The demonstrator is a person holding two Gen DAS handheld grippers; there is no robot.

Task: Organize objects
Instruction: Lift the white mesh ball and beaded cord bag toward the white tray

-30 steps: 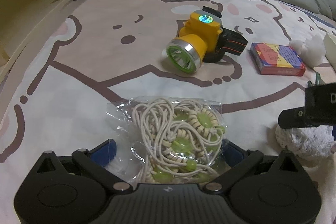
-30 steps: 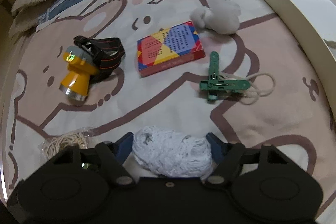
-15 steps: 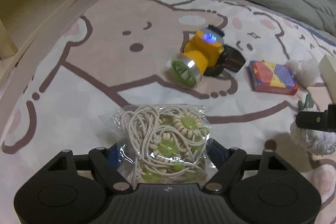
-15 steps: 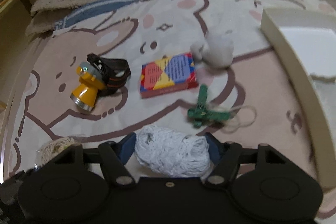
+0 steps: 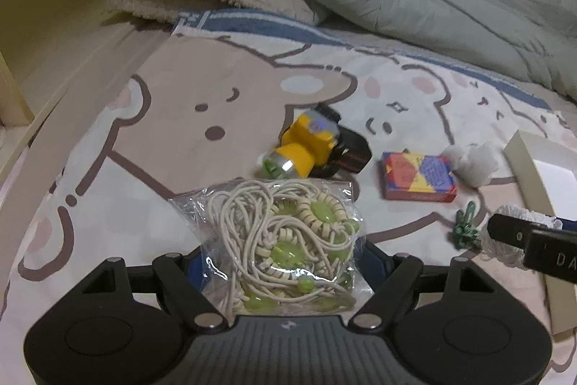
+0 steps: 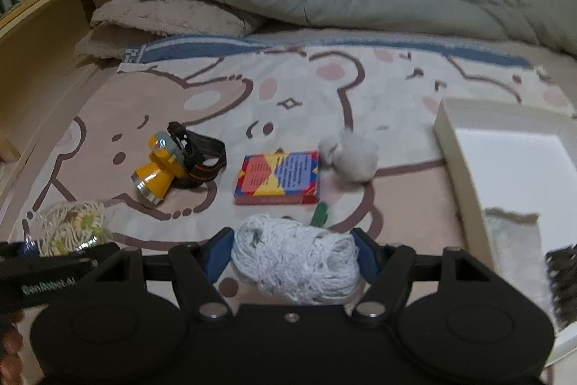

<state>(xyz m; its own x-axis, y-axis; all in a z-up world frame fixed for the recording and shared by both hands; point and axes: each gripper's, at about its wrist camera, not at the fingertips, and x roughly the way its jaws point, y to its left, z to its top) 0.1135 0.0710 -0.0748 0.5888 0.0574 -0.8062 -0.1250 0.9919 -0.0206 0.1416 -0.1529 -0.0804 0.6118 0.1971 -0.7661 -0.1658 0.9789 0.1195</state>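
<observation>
Both tools loaded. My left gripper [image 5: 281, 262] is clamped on the clear bag of cord and green beads [image 5: 281, 237]; its jaws have just been closing and the blue pads now press the bag's two sides, bag standing up between them, clear of the bedsheet [image 5: 202, 89]. My right gripper [image 6: 294, 255] is pinching the white yarn bundle [image 6: 294, 258] the same way, pads tight on both flanks. The relation that matters is the white box [image 6: 465, 175]: it sits off to the right of both tools, its long rim running away from me, open side up. The right gripper is just beside that rim; the left is well apart from it, with the right tool between. So my read: yarn goes in first with a short swing right, then the bag crosses over behind it. On the sheet ahead lie the yellow headlamp [image 6: 162, 175], the card box [image 6: 277, 179], the grey fluff ball [image 6: 351, 157] and the green clip [image 5: 467, 230], none of them in the swing path as far as I can judge.
</observation>
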